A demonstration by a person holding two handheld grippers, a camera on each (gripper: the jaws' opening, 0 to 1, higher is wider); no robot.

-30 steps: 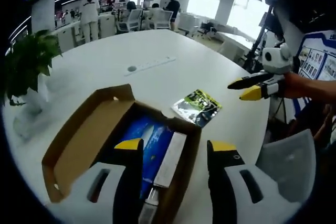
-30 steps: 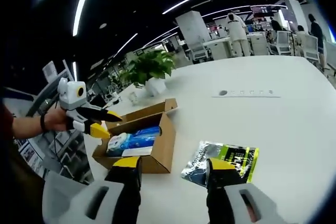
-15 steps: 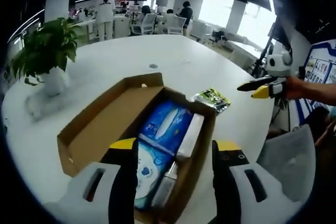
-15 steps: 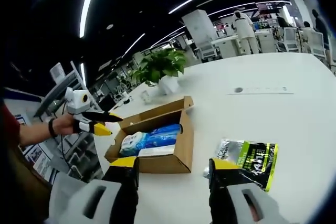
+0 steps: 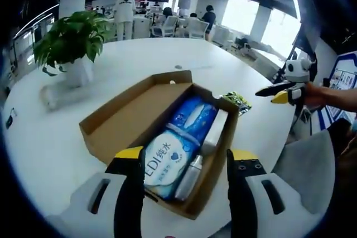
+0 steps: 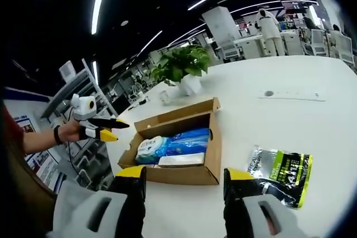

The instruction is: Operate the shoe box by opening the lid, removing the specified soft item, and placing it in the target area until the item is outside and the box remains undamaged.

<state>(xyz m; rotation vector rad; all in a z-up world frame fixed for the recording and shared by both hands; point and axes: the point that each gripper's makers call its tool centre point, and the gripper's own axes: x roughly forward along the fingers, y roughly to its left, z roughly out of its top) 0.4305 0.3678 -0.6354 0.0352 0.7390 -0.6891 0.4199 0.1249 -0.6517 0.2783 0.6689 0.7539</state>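
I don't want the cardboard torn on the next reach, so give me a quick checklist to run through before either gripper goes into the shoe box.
1. Lid open: ok. The shoe box has its flap folded back and its inside is exposed.
2. Soft item reachable: ok. The blue wipes pack lies on top, uncovered.
3. Left gripper ready: ok. Jaws apart, empty, above the box's near end.
4. Right gripper ready: ok. Jaws apart, empty, short of the box.
5. Neighbours free of the pack: cannot tell. A white carton and a silvery tube lie against it.
6. Target area: cannot tell. A green packet lies on the white table beside the box.
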